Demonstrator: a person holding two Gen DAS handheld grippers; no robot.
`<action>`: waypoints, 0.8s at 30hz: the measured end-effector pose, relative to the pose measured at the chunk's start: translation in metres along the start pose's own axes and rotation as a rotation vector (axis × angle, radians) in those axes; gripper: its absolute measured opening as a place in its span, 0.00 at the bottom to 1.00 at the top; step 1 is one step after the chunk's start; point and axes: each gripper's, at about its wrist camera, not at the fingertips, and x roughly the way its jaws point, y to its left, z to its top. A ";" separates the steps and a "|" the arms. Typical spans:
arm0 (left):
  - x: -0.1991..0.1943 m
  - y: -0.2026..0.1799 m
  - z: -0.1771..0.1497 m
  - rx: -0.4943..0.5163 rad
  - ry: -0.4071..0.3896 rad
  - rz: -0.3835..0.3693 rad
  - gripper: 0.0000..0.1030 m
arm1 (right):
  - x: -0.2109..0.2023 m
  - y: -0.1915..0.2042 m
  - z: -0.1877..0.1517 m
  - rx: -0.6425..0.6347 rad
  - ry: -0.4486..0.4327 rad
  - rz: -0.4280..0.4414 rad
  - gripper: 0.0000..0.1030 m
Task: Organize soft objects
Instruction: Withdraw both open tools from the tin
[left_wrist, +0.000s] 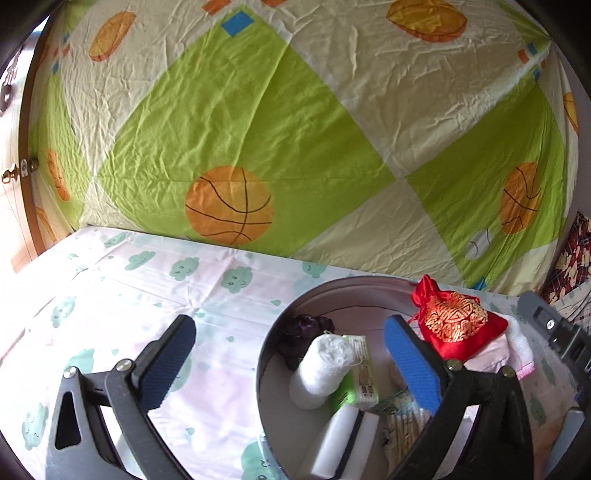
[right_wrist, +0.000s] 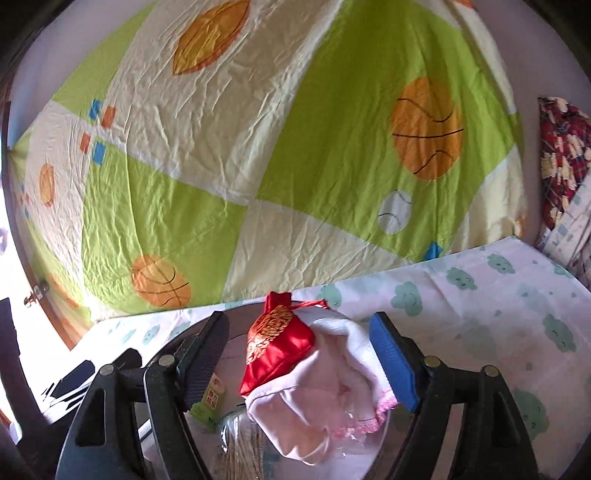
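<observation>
Red pouch (right_wrist: 279, 354) rests on the round tin's (left_wrist: 266, 354) rim, both tongs (left_wrist: 291, 358) (right_wrist: 301, 363) gaping, empty.

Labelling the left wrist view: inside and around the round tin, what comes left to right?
Dark purple pouch → white rolled cloth → green packet → red embroidered pouch on the round tin's right rim → white pink-edged cloth.
</observation>
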 end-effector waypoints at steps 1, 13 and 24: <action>-0.002 0.001 -0.003 0.008 -0.014 0.009 1.00 | -0.004 -0.005 -0.001 0.019 -0.022 -0.015 0.78; -0.015 0.008 -0.030 0.030 -0.081 0.064 1.00 | -0.034 0.013 -0.033 -0.011 -0.137 -0.062 0.78; -0.032 0.002 -0.039 0.066 -0.153 0.074 1.00 | -0.062 0.039 -0.049 -0.167 -0.296 -0.147 0.78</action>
